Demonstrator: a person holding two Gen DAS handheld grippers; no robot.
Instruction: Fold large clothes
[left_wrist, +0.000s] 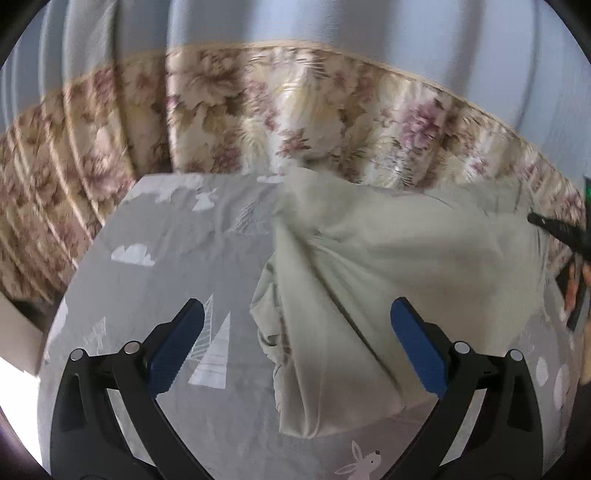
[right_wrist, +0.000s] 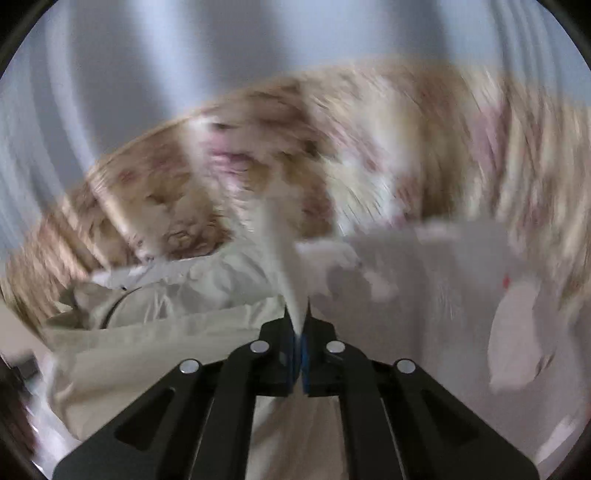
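Jaws of the left gripper (left_wrist: 295, 343) are being held wide apart above the bed, with nothing between the blue pads (left_wrist: 173, 350). Those of the right gripper (right_wrist: 300, 325) are being kept pressed together on a pinched-up ridge of the pale cream garment (left_wrist: 369, 266), which is being drawn up taut from the mattress; the right wrist view is being smeared by blur.

The garment is being spread across the right half of the bed, bunched into folds toward the middle and reaching close to the near edge. In the right wrist view a dark curved line is being shown on its far left part, though what it is cannot be told.

Beneath it, a grey bed sheet (left_wrist: 166, 280) printed with white clouds, trees and a rabbit is being left bare along the left side. Behind the far edge of the bed a floral curtain (left_wrist: 258, 110) in beige and mauve is hanging, with a plain pale-blue curtain (left_wrist: 295, 22) above it.
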